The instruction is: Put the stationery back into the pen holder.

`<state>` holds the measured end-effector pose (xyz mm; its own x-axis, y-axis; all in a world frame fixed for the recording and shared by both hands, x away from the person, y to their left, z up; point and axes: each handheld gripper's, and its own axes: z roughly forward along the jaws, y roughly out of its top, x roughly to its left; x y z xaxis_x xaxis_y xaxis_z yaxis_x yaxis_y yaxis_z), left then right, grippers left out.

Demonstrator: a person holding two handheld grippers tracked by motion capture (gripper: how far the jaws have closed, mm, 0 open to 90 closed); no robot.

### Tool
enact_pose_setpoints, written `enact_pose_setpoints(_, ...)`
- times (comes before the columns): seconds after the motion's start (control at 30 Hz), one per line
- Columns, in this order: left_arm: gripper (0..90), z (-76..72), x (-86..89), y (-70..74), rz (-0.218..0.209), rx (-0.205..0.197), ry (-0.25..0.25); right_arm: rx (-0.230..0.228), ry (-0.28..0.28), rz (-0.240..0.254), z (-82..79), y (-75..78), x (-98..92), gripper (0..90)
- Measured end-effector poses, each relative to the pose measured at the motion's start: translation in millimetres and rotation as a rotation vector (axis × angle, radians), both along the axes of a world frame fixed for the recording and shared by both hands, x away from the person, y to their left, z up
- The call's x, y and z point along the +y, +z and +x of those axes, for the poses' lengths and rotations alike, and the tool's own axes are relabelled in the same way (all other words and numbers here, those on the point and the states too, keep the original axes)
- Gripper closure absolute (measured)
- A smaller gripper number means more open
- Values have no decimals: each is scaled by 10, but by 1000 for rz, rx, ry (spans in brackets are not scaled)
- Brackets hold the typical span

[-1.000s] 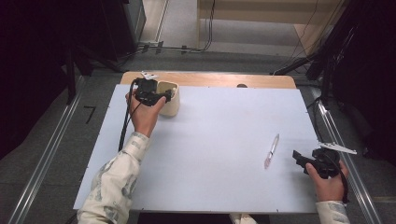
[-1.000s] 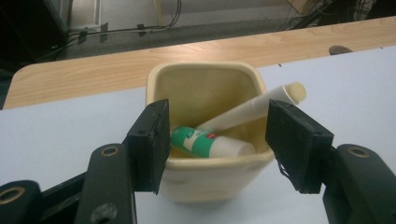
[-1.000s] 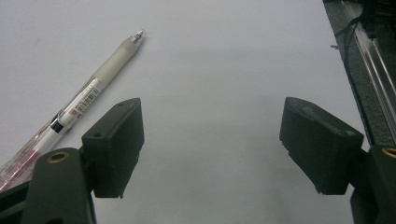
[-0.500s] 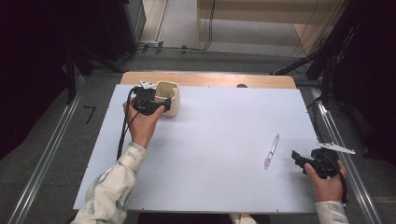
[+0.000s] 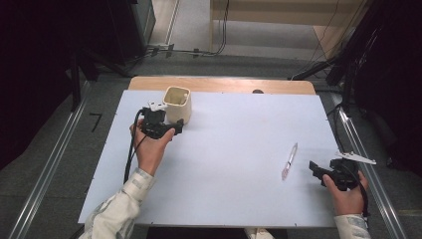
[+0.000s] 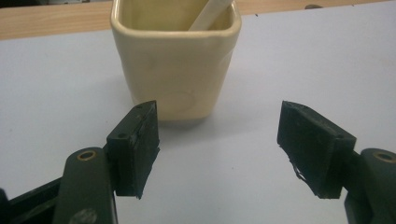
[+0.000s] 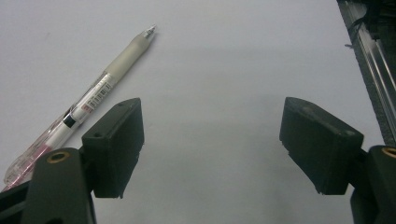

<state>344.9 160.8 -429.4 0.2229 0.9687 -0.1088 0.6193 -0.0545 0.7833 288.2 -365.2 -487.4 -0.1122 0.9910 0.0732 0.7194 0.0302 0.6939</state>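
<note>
— Cream cup [image 5: 177, 103] standing at the counter's [image 5: 234, 149] far left, already holding one stick; pen [image 5: 289, 161] lying loose near the right gripper [image 5: 317, 170], not yet picked up.

— Left gripper [image 5: 175, 125] just opening its fingers [image 6: 135, 147] wide, gripping nothing, cup just beyond. Right fingers [image 7: 114, 144] gaping too, pen alongside.

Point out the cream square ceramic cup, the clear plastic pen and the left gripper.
cream square ceramic cup [image 6: 175, 70], left gripper view, front wall
clear plastic pen [image 7: 100, 91], right gripper view, barrel
left gripper [image 6: 217, 149], left gripper view, midway between jaws
</note>
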Motion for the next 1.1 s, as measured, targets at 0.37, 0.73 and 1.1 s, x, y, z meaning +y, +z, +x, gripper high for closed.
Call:
enact_pose_setpoints(0.37, 297, -207, 66, -166, -5, 35, -11, 4, 27, -12, 12, -6, 110, 206)
enact_pose_setpoints(0.73, 288, -302, 163, -251, -10, 63, -16, 42, 62, -14, 55, 2, 354, 254)
enact_pose_setpoints(1.1, 273, -355, 253, -272, -3, 64, 0, 86, 80, 10, 87, -24, 499, 265)
